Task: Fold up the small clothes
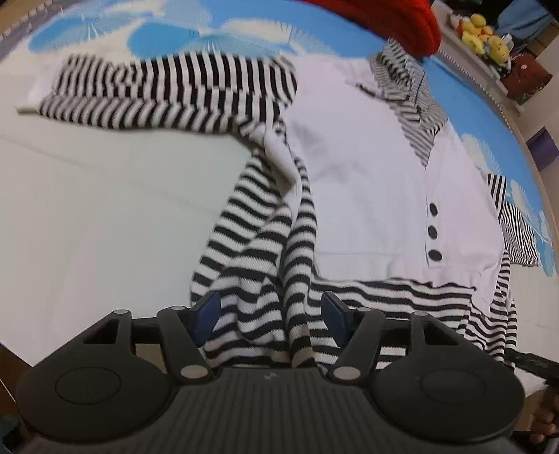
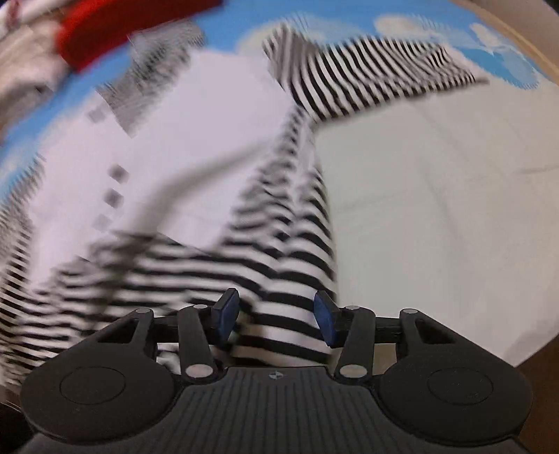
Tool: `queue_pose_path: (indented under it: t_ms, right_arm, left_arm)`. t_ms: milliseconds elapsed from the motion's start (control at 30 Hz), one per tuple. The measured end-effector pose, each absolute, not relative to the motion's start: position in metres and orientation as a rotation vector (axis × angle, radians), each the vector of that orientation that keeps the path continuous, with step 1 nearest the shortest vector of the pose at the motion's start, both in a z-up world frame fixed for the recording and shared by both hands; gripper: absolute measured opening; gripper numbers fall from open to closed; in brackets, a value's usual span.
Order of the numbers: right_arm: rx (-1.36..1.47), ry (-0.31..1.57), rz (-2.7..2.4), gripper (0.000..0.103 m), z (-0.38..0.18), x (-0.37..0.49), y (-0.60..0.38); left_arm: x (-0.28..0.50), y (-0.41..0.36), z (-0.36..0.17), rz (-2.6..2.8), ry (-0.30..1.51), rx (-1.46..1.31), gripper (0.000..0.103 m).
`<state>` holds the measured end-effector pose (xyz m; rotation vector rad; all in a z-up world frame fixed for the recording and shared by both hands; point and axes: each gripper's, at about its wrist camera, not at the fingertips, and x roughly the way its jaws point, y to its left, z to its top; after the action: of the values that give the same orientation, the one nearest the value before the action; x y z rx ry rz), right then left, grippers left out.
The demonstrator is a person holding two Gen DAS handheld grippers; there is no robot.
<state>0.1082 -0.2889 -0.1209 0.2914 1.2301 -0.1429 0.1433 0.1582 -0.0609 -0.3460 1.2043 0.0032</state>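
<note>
- While lying spread across the pale sheet [image 1: 104,209], with the blue-and-white printed cover [image 1: 174,38] beyond it, striped top [image 1: 367,167] fills most of both views, front up, hem nearest the cameras
- Likely light and limp: soft knit, no stiffness, bound to sag and drape from any single hold, so better taken at two points at once
- Probably not slippery; ribbed stripe weave should give the pads purchase, though stretch is likely if pulled hard
- Best holds, by judgement: the striped hem band [image 1: 384,293] or the edge of the bunched fold [image 1: 265,244], never the smooth white middle, where nothing offers to pinch
- Black and white stripes on sleeve [image 1: 167,90], sides and hood; plain white front panel, smooth and flat; three round black buttons [image 1: 433,232] in a column, small and hard
- Long sleeve stretched out sideways, white cuff at its end; second fold of stripe rumpled into ridges
- Left gripper [image 1: 270,314]: jaws spread, striped folds between the blue pads, no clear squeeze
- Right gripper [image 2: 276,317]: jaws apart too, astride striped cloth; view blurred, no pinch visible
- Red knit thing [image 1: 394,21] at the far edge, touching or overlapping the hood
</note>
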Motion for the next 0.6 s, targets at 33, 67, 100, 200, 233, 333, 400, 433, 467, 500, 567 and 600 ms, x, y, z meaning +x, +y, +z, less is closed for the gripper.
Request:
queue_pose_path:
  t_ms: [33,67,100,200,233,333,400,433,467,500,567,600]
  right_arm:
    - [0.287,1.264,-0.165,0.059,-0.126,0.110,-0.289]
    - [0.295,1.269,-0.171,0.060,-0.133,0.112,-0.293]
    - [0.308,1.271,-0.168,0.060,-0.138,0.114,-0.297]
    - [0.320,1.260,-0.131,0.045,-0.140,0.114,-0.297]
    - [0.322,1.249,-0.118,0.018,-0.139,0.113,-0.298]
    - [0.374,1.159,-0.153,0.002,-0.128,0.105,-0.313]
    - [0.394,1.094,-0.211,0.001,-0.116,0.096,-0.330]
    - [0.431,1.082,-0.220,0.001,-0.117,0.094,-0.339]
    - [0.464,1.093,-0.215,0.001,-0.119,0.091,-0.345]
    - [0.474,1.122,-0.194,0.001,-0.124,0.089,-0.347]
    - [0.418,1.172,-0.162,0.002,-0.129,0.089,-0.342]
    - [0.393,1.180,-0.151,0.003,-0.129,0.089,-0.339]
  left_arm:
    - [0.145,0.157,-0.066,-0.003,1.231,-0.338,0.071]
    - [0.146,0.154,-0.071,-0.006,1.264,-0.315,0.071]
    - [0.147,0.150,-0.077,-0.009,1.293,-0.286,0.071]
    - [0.148,0.141,-0.091,-0.014,1.351,-0.192,0.069]
    - [0.148,0.140,-0.092,-0.013,1.358,-0.171,0.063]
    - [0.143,0.138,-0.092,-0.083,1.367,-0.175,0.014]
    - [0.136,0.129,-0.085,-0.159,1.345,-0.153,0.008]
    - [0.131,0.123,-0.082,-0.192,1.335,-0.121,0.008]
    - [0.128,0.119,-0.082,-0.209,1.335,-0.084,0.008]
    - [0.126,0.118,-0.085,-0.200,1.351,-0.037,0.008]
    - [0.122,0.117,-0.091,-0.171,1.380,0.025,0.008]
    - [0.121,0.118,-0.091,-0.169,1.383,0.038,0.010]
